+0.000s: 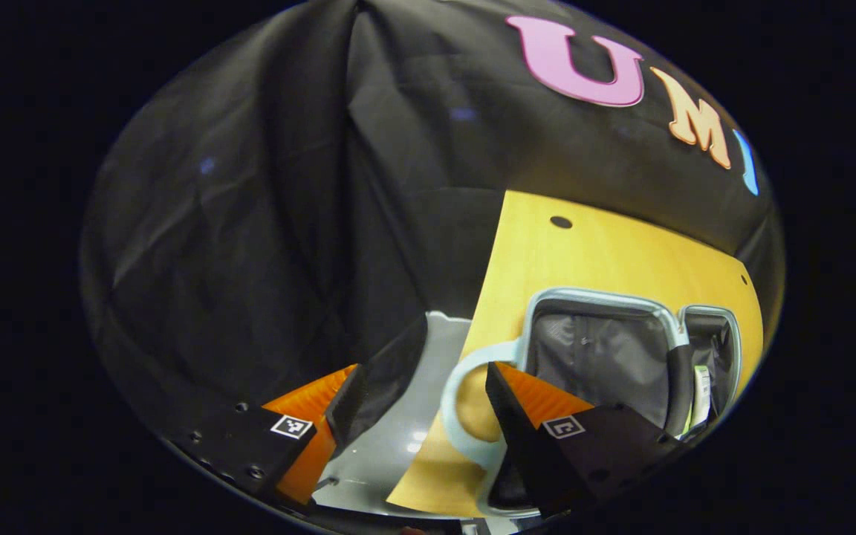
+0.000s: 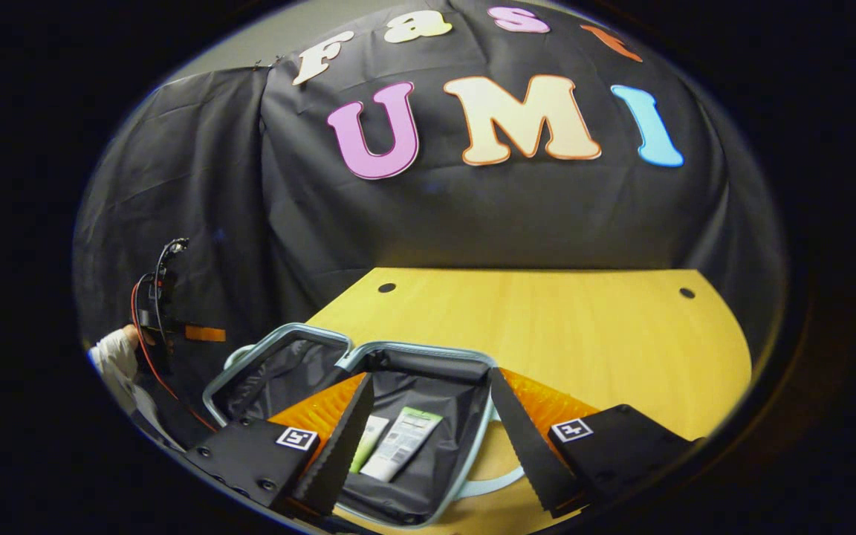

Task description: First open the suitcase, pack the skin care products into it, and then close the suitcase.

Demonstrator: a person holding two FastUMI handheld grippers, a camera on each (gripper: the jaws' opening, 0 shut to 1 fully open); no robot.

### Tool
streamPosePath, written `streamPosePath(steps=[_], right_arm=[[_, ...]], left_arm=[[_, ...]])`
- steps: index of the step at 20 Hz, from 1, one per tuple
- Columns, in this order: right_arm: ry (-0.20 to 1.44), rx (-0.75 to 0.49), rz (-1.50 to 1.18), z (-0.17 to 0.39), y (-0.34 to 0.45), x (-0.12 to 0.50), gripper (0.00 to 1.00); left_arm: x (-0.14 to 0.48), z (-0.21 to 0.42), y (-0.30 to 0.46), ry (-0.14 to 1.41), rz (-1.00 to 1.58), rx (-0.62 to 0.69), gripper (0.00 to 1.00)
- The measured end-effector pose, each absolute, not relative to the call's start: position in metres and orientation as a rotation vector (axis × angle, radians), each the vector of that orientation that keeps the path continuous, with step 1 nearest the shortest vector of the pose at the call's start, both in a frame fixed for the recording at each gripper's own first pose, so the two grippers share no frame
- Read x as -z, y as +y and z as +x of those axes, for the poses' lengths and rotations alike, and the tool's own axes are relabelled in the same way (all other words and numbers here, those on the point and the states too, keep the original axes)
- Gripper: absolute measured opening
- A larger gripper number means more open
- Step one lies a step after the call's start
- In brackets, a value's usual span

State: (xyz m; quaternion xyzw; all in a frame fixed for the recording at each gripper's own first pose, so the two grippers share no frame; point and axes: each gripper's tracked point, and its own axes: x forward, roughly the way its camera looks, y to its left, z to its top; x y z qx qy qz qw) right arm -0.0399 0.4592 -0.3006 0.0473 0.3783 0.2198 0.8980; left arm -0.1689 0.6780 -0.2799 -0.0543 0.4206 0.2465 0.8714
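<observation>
A recording booth rather than a home: black cloth wall (image 2: 472, 215) hangs behind a bare wooden bench (image 2: 547, 327) with small drilled holes, under dim staged lighting.

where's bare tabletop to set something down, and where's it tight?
Free: the yellow wooden tabletop between the open pale-blue suitcase and the black cloth wall, and to the case's right. Tight: the suitcase half holding two skin care tubes.

smooth wooden table (image 2: 547, 327); suitcase (image 2: 428, 357) cloth-lined
</observation>
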Motion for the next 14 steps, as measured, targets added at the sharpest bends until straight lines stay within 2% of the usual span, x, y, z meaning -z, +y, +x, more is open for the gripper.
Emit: streamPosePath(steps=[5, 7, 9, 10, 11, 14], right_arm=[[0.787, -0.347, 0.086, -0.036, 0.419, 0.302, 0.98], [0.778, -0.311, 0.079, -0.034, 0.404, 0.298, 0.98], [0.761, -0.287, 0.066, -0.033, 0.391, 0.293, 0.98], [0.751, -0.278, 0.061, -0.032, 0.385, 0.290, 0.98], [0.744, -0.270, 0.059, -0.032, 0.380, 0.289, 0.98], [0.714, -0.256, 0.068, -0.028, 0.372, 0.282, 0.98]], left_arm=[[0.343, -0.175, 0.672, 1.046, -0.191, -0.420, 0.94], [0.359, -0.174, 0.666, 1.083, -0.217, -0.407, 0.89], [0.366, -0.173, 0.668, 1.101, -0.207, -0.413, 0.73], [0.365, -0.171, 0.668, 1.103, -0.202, -0.406, 0.53], [0.365, -0.169, 0.663, 1.108, -0.205, -0.394, 0.47], [0.357, -0.164, 0.655, 1.096, -0.212, -0.405, 0.11]])
